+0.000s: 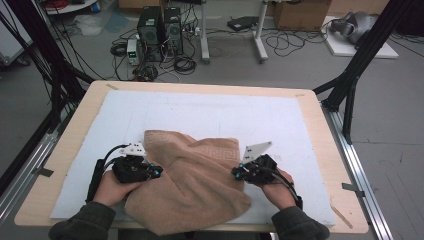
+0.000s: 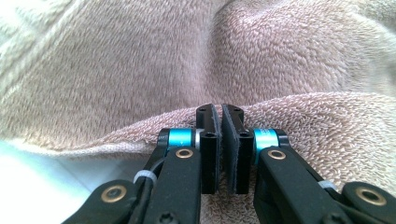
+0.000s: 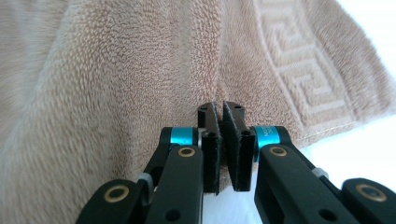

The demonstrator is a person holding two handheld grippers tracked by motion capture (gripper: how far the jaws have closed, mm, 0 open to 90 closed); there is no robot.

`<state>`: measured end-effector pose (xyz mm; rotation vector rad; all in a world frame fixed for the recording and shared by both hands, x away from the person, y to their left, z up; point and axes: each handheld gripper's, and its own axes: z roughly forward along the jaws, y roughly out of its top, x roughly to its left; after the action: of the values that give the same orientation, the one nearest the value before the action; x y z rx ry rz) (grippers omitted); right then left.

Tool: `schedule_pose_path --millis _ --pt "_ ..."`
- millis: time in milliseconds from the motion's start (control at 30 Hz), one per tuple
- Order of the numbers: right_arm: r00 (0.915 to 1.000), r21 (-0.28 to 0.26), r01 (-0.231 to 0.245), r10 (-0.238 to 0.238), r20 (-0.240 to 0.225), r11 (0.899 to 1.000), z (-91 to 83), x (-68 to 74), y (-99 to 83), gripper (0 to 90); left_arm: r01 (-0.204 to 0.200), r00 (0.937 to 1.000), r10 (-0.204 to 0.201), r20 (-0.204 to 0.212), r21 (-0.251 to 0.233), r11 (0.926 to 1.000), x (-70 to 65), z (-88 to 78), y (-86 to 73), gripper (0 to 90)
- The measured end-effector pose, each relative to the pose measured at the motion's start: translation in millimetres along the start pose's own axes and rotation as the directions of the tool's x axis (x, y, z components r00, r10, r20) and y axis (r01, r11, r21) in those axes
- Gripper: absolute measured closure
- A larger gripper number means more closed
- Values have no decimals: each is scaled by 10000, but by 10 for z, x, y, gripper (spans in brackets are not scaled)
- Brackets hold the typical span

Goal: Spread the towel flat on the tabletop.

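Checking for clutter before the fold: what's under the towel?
The tan towel lies crumpled on the white mat, which shows bare around it. Both grippers, left and right, meet its edges. Anything beneath the bunched middle is hidden.

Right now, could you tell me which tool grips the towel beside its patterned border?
The right tool: the towel's Greek-key border runs beside it; plain pile surrounds the left tool.

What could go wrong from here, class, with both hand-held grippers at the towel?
1. The left hand-held gripper seems to pinch only a thin edge fold of the towel, so it may slip out.
2. The towel's near edge overhangs the table; its weight could drag it off.
3. The bunched folds may stay creased.
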<state>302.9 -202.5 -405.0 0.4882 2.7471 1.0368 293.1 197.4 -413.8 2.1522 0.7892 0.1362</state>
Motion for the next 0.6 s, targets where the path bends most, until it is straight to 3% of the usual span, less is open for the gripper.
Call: schedule_pose_path --millis 33,167,200,233,300,400,433,600 --pt "10000 -63 -9 9 -3 10000 -101 76 -63 857 -2 10000 1 -69 -141 9999 -32 -23 -14 850" --pt "9999 7 18 -18 -118 10000 -174 185 -144 857 -278 9996 277 -41 -139 9995 -145 -76 -22 850" --pt "9997 70 36 -34 -258 10000 -175 218 -166 856 -261 9996 262 68 -115 9996 -158 -81 -20 850" --pt "9975 155 67 -56 -702 9999 -170 275 -193 848 -278 9996 279 77 -153 9995 -170 -92 -17 847" --pt "9973 -103 91 -98 -725 9999 -203 294 -188 795 -256 9994 262 223 -262 9993 -171 -131 10 831" --pt "9984 -485 -119 92 -558 9988 -250 242 -162 722 -164 9991 187 375 -592 9981 -146 -216 127 772" --pt "9986 -723 -448 427 -311 9964 -278 145 -129 633 -259 9991 283 319 -713 9971 -142 -248 181 727" --pt "9951 -941 -961 978 139 9909 -212 -50 -82 580 -616 9980 600 -204 -909 9940 -30 -253 435 634"
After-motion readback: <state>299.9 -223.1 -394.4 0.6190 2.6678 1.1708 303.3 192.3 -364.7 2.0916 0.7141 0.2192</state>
